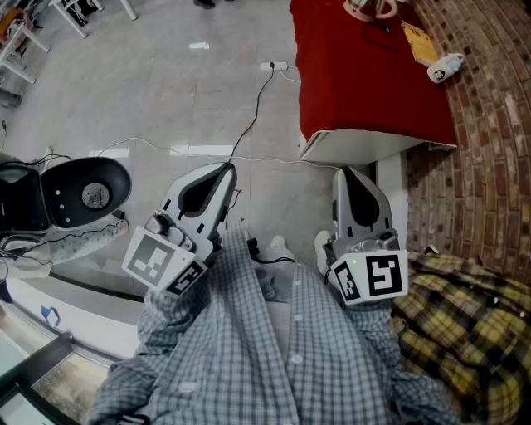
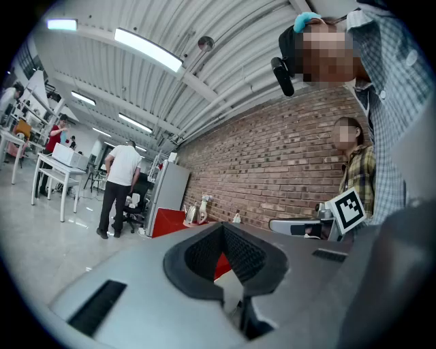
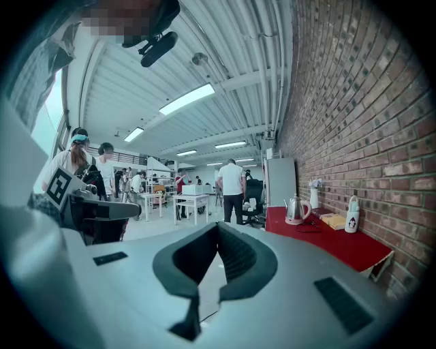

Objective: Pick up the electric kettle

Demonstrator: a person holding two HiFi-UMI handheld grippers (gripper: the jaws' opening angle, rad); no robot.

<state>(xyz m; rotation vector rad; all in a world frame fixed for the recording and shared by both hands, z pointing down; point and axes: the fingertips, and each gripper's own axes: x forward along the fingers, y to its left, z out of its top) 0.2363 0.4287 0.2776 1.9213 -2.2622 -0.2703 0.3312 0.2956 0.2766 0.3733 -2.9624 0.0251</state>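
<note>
The steel electric kettle stands at the far end of a red-covered table, cut off by the top edge of the head view. It shows small in the right gripper view and tiny in the left gripper view. Both grippers are held close to my checked shirt, well short of the table. My left gripper is shut and empty, pointing level across the room. My right gripper is also shut and empty, pointing towards the table's near end.
On the red table lie a yellow packet and a white bottle. A brick wall runs along the right. A power strip and its cable lie on the floor. A black seat stands left; a person in yellow plaid stands right.
</note>
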